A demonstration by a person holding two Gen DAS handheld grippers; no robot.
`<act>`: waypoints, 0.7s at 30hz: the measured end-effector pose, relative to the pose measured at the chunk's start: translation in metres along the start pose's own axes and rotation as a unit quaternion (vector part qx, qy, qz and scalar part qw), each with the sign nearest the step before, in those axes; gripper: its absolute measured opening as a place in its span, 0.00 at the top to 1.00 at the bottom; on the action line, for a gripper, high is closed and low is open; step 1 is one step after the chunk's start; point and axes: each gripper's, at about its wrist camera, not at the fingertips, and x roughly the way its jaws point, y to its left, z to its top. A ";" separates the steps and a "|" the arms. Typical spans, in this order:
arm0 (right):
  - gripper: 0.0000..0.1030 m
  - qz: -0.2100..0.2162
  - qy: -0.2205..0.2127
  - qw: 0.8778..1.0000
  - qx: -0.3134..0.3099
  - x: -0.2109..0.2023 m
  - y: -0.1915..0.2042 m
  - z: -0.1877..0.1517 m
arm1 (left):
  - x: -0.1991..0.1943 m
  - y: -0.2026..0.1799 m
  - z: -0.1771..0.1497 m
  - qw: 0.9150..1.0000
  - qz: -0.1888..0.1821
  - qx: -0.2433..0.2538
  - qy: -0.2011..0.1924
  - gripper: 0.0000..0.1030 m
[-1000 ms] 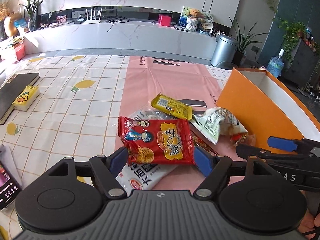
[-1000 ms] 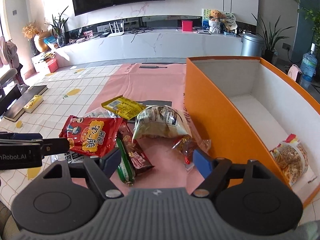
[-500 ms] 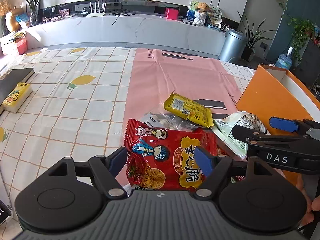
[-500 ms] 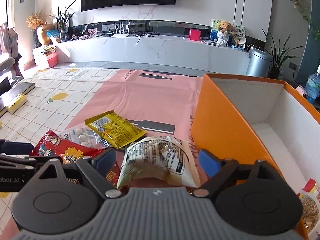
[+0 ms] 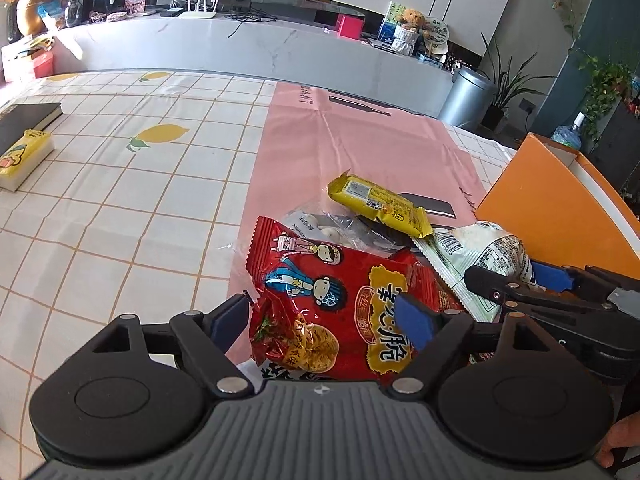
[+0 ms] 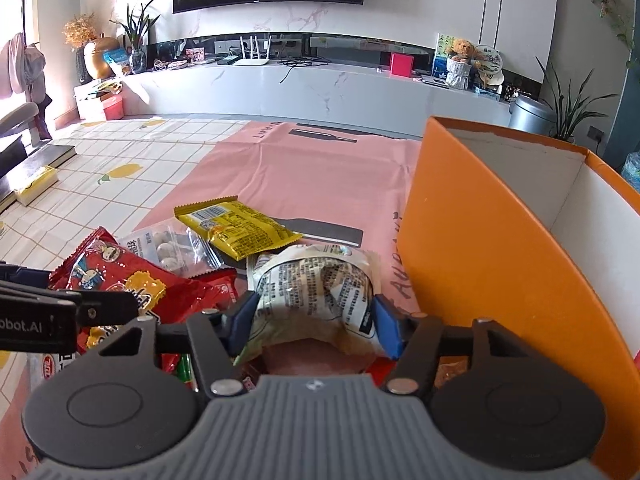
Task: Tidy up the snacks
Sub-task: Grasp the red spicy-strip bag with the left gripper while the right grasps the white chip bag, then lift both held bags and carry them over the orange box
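Here:
- left tool [image 5: 326, 320] is straddling the red snack bag [image 5: 340, 308], fingers apart; contact unclear.
- right tool [image 6: 314, 318] is pinching the white packet [image 6: 316, 284], lower edge hiding.

A: Which snacks show?
B: A red bag [image 5: 344, 304] with cartoon figures lies crumpled on the pink mat, over a clear pack [image 5: 320, 228] of white balls.
A: Others?
B: A yellow pack [image 5: 380, 206] rests tilted on the clear one; a white bag [image 6: 316, 280], puffed and creased, sits beside the orange box [image 6: 492, 248].
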 end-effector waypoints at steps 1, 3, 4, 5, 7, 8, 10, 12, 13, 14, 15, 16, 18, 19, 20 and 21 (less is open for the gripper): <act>0.47 0.001 -0.001 1.000 0.001 0.000 0.000 0.000 | 0.000 0.000 0.000 1.000 0.000 -0.003 -0.001 0.07; 0.51 0.002 -0.003 1.000 0.000 -0.001 -0.001 0.000 | -0.002 -0.003 -0.001 1.000 -0.006 0.003 -0.004 0.20; 0.52 0.002 -0.005 1.000 -0.002 -0.003 0.000 -0.001 | -0.004 -0.006 -0.001 1.000 -0.003 0.011 -0.007 0.22; 0.54 0.001 -0.007 1.000 -0.005 -0.004 0.001 -0.001 | -0.006 -0.010 -0.001 1.000 0.001 0.019 -0.011 0.27; 0.57 -0.004 -0.011 1.000 -0.018 -0.008 0.005 -0.002 | -0.010 -0.015 -0.001 0.999 0.010 0.031 -0.019 0.36; 0.58 -0.008 -0.016 0.999 -0.027 -0.012 0.007 -0.002 | -0.013 -0.016 -0.001 0.999 0.011 0.031 -0.024 0.44; 0.58 -0.010 -0.027 0.999 -0.042 -0.020 0.012 -0.004 | -0.019 -0.016 0.000 0.999 0.007 0.025 -0.029 0.52; 0.59 -0.010 -0.039 0.998 -0.055 -0.030 0.015 -0.005 | -0.025 -0.016 0.001 0.999 0.002 0.017 -0.034 0.61; 0.59 -0.008 -0.044 0.997 -0.060 -0.034 0.017 -0.005 | -0.027 -0.016 0.002 0.999 -0.001 0.015 -0.036 0.63; 0.59 -0.005 -0.048 0.997 -0.064 -0.038 0.019 -0.005 | -0.031 -0.017 0.002 0.999 -0.004 0.013 -0.039 0.67; 0.59 -0.002 -0.049 0.997 -0.066 -0.041 0.020 -0.006 | -0.034 -0.018 0.002 0.999 -0.006 0.012 -0.041 0.68; 0.59 0.003 -0.048 0.997 -0.065 -0.043 0.021 -0.006 | -0.037 -0.019 0.003 0.999 -0.008 0.011 -0.043 0.68; 0.59 0.014 -0.043 0.997 -0.060 -0.047 0.023 -0.006 | -0.045 -0.023 0.004 0.999 -0.019 0.009 -0.045 0.73; 0.59 0.015 -0.041 0.997 -0.058 -0.049 0.024 -0.007 | -0.048 -0.025 0.004 0.999 -0.023 0.009 -0.046 0.73; 0.59 0.013 -0.038 0.998 -0.056 -0.051 0.025 -0.009 | -0.051 -0.027 0.004 0.999 -0.026 0.009 -0.047 0.73; 0.59 0.012 -0.036 0.998 -0.055 -0.052 0.025 -0.010 | -0.053 -0.030 0.004 0.998 -0.032 0.010 -0.046 0.73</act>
